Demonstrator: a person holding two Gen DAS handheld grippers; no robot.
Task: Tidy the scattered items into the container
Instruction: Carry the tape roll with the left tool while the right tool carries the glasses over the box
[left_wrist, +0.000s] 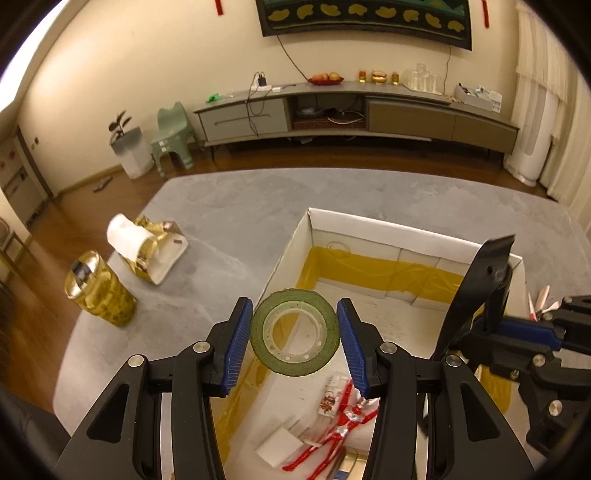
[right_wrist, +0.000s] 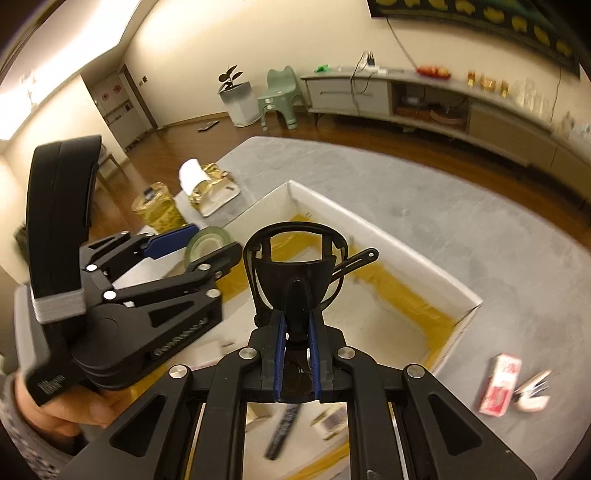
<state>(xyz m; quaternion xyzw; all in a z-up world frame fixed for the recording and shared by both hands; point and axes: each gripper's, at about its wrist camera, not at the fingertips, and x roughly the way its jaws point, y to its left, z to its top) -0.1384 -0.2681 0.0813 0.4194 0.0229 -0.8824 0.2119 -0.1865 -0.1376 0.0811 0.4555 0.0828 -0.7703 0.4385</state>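
My left gripper is shut on a green tape roll, its blue pads pressing both sides, above the near left wall of the white cardboard box. The box stands on a grey rug and is lined with yellow tape. A red-and-silver toy figure and a white block lie inside. My right gripper is shut on a black plastic holder with a loop frame, over the box. In the right wrist view the left gripper and tape roll appear at left.
A gold can and a gold tissue box stand on the rug left of the box. A red packet and small white pieces lie on the rug to its right. A person's hand holds the left gripper.
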